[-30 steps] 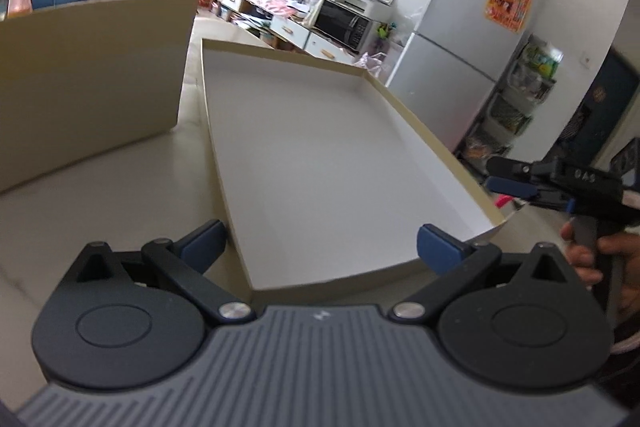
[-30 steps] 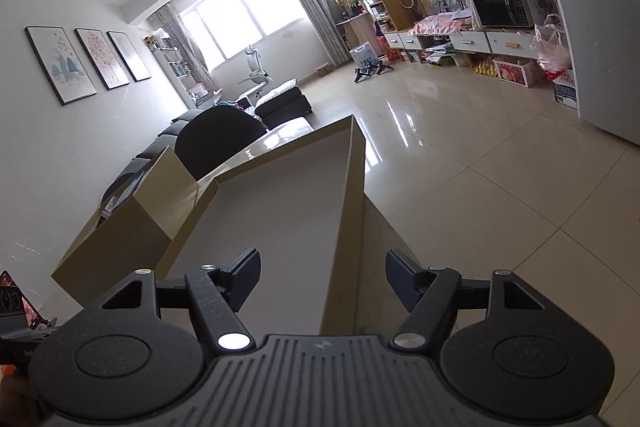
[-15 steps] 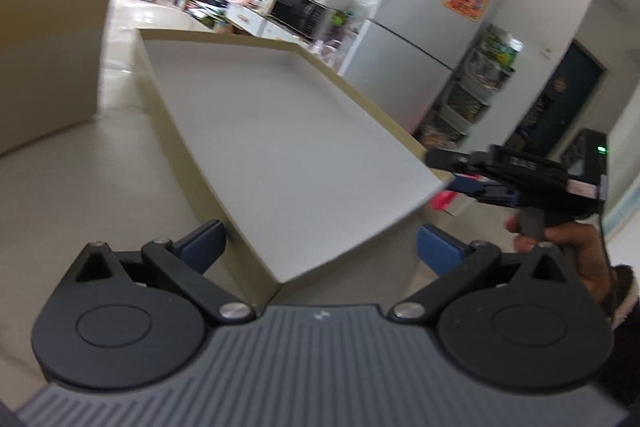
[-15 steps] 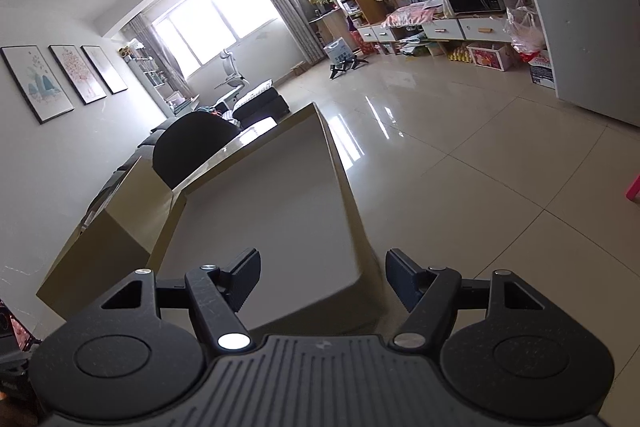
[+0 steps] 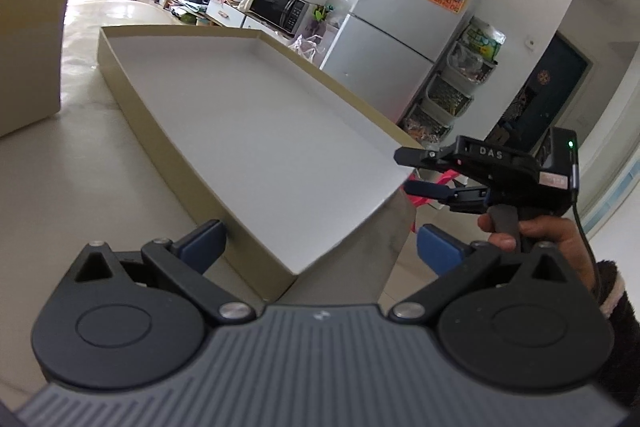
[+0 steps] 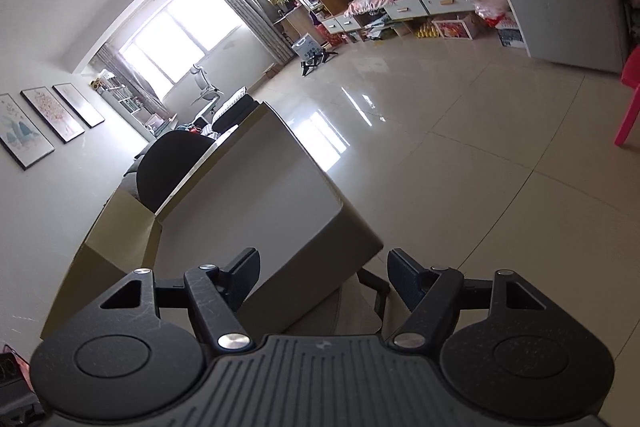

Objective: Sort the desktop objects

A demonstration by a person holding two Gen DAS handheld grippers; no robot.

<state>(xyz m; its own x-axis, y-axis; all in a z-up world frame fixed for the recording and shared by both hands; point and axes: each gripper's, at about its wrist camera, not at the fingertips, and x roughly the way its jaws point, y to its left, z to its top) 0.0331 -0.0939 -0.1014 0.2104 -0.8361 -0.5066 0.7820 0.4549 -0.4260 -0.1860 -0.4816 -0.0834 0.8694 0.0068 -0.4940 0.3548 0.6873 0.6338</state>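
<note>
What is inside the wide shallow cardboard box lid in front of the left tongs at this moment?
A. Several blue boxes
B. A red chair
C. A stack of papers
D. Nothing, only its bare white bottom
D: the left wrist view shows the shallow box lid with only a plain white inner surface, and both the left tongs and the right tongs are open and hold nothing.

Pale beige tabletop [image 5: 60, 179] with a smooth, slightly glossy surface. Sitting flat on it: a wide shallow cardboard tray [image 5: 256, 115], tan outside, white inside, nothing in it, near corner right by the table's edge. Well to its left on the same surface, a taller tan cardboard box [image 5: 28, 39], standing apart from the tray with bare tabletop in between.
</note>
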